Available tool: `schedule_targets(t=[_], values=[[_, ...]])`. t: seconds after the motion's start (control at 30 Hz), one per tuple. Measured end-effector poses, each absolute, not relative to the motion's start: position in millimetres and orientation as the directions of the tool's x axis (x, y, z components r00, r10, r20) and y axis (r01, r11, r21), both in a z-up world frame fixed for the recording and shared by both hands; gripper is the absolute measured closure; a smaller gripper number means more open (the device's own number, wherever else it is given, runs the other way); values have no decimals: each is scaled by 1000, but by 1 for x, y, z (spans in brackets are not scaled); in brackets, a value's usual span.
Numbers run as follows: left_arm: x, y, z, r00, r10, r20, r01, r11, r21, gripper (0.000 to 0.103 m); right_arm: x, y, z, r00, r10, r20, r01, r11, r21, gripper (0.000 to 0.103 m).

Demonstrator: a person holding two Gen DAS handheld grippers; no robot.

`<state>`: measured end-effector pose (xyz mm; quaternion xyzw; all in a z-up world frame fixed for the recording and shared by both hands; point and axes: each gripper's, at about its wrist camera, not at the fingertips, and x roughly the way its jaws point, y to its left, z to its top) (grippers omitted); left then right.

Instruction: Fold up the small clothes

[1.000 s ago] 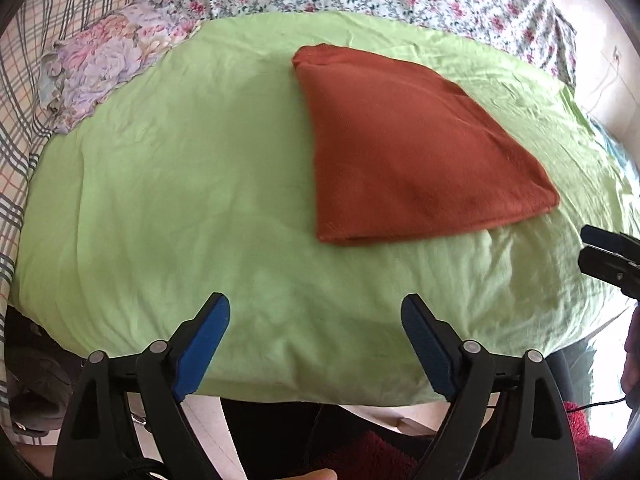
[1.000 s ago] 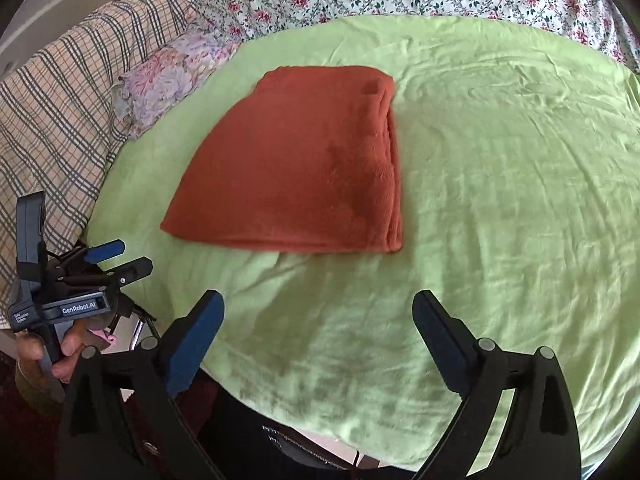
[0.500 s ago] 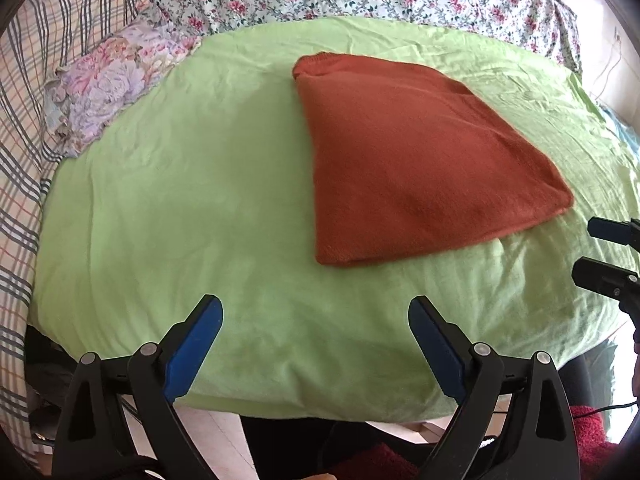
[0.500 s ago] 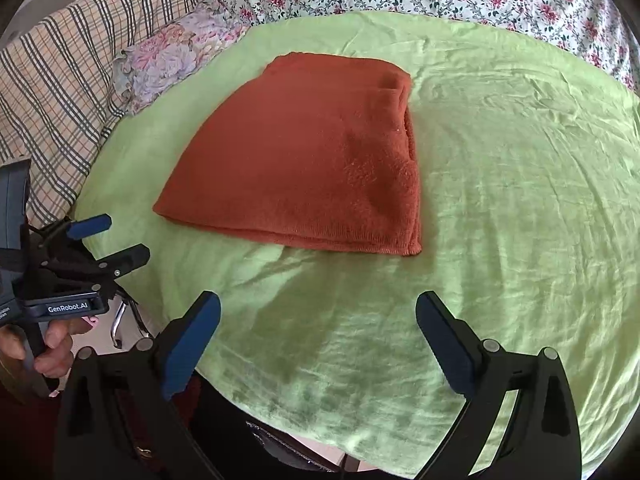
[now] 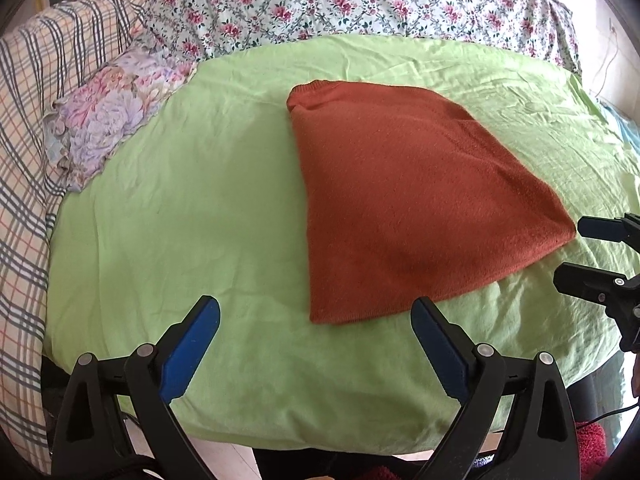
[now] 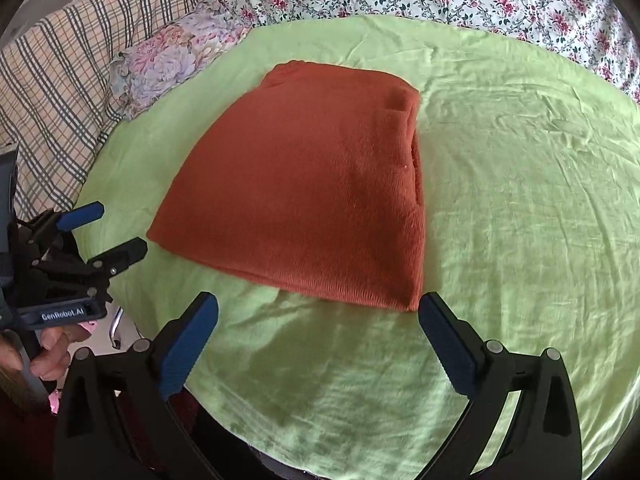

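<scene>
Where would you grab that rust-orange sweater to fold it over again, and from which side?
Probably by its two near corners, coming in low from the front edge of the green sheet. The rust-orange sweater lies flat and already folded, widest nearest the grippers, so each corner faces one: left gripper, right gripper. Both are open and clear of it. The stacked layers must be pinched together.

Rust-orange knitted garment (image 5: pixel 404 204) on a lime-green sheet (image 5: pixel 192 208); pink-rose floral bedding (image 5: pixel 360 0); plaid blanket (image 5: pixel 24 120); blue-padded black tools.
</scene>
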<state>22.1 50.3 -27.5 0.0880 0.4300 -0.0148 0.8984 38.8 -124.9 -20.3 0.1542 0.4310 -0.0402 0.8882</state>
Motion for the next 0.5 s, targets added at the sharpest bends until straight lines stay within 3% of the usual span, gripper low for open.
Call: schedule_targets(t=[0.5], values=[[43, 48, -26, 629, 59, -775, 90, 985, 148, 6, 59, -137, -17, 625, 64, -778, 203, 949, 241, 1]])
